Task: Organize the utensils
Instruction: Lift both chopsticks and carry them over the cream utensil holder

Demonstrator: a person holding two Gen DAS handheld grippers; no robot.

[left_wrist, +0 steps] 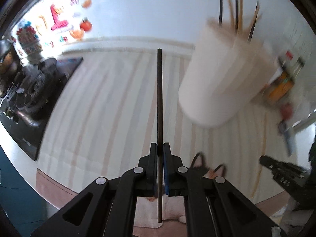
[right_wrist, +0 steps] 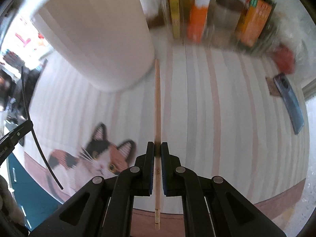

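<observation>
Now my left gripper [left_wrist: 160,148] has its jaws clamped on a dark chopstick [left_wrist: 159,98], my right gripper [right_wrist: 157,148] on a wooden chopstick [right_wrist: 157,102], beside the white holder [right_wrist: 98,37].

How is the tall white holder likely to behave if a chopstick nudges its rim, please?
The white holder looks tall and narrow, so it may tip. Chopsticks sticking above its rim probably raise its balance point. The striped cloth beneath might let it slide.

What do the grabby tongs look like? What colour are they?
Both tongs, left tongs and right tongs, look alike: matte black plastic, two flat straight fingers lined with blue pads on their inner faces. Behind them, angular black linkage bars with cut-out slots pivot on round silver rivets. No cables, sleeves or markings show.
</observation>
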